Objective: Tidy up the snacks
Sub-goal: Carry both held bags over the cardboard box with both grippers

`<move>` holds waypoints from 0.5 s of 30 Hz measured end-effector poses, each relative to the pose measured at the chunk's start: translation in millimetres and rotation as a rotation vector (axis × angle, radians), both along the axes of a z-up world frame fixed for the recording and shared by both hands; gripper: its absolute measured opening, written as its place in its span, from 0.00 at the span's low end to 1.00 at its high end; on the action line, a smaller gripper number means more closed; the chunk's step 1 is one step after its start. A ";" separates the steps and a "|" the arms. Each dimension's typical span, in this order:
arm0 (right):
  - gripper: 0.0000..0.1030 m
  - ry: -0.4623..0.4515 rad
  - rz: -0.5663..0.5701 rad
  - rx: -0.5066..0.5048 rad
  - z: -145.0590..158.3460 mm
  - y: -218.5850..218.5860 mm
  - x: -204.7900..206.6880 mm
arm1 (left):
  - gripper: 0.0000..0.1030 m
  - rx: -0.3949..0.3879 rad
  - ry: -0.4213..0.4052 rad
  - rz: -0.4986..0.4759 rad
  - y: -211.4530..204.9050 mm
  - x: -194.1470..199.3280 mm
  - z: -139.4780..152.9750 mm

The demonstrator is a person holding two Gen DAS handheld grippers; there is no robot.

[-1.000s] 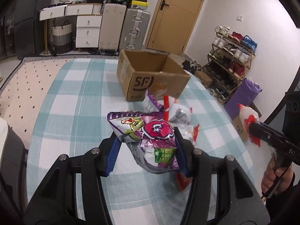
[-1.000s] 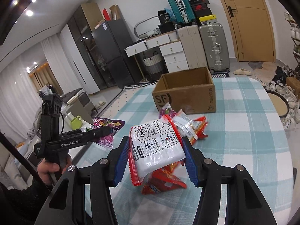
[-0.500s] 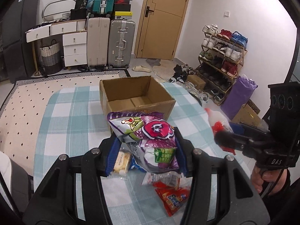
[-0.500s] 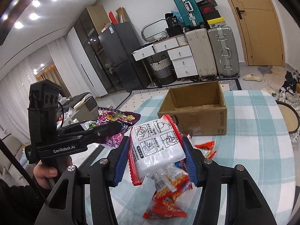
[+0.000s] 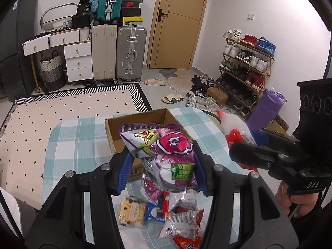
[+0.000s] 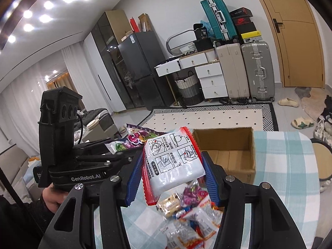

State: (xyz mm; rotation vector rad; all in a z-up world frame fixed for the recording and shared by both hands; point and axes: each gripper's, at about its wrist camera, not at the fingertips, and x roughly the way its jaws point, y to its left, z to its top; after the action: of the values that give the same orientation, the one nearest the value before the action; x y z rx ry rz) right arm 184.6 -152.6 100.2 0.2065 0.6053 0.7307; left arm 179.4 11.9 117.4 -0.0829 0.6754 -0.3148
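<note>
Left tongs (image 5: 162, 166) grasping a purple bag (image 5: 164, 151), right tongs (image 6: 173, 178) grasping a white packet (image 6: 172, 164), both raised short of the box (image 6: 226, 155) ahead, evidently for dropping in.

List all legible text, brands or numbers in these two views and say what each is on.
"GenRobot.AI": left gripper body.
"DAS": right gripper handle.
"36": black box on the dresser.
Nike swoosh: red shoebox.
Purple snack bag, white noodle packet, cardboard box print: too small or hidden to read.
</note>
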 end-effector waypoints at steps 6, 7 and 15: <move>0.54 0.055 -0.011 0.038 8.4 -3.1 49.8 | 0.48 0.001 0.043 0.011 1.0 62.3 6.8; 0.54 0.068 -0.012 0.046 8.3 -4.6 58.7 | 0.48 -0.002 0.055 0.013 1.1 73.2 6.5; 0.54 0.122 -0.010 -0.108 -23.5 13.8 123.0 | 0.48 0.040 0.145 0.032 -7.8 159.0 -40.5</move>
State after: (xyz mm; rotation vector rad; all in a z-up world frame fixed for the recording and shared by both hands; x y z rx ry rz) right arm 307.5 -138.8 76.8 0.1545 0.7571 0.6769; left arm 338.4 4.0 76.9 -0.0782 0.8231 -0.2664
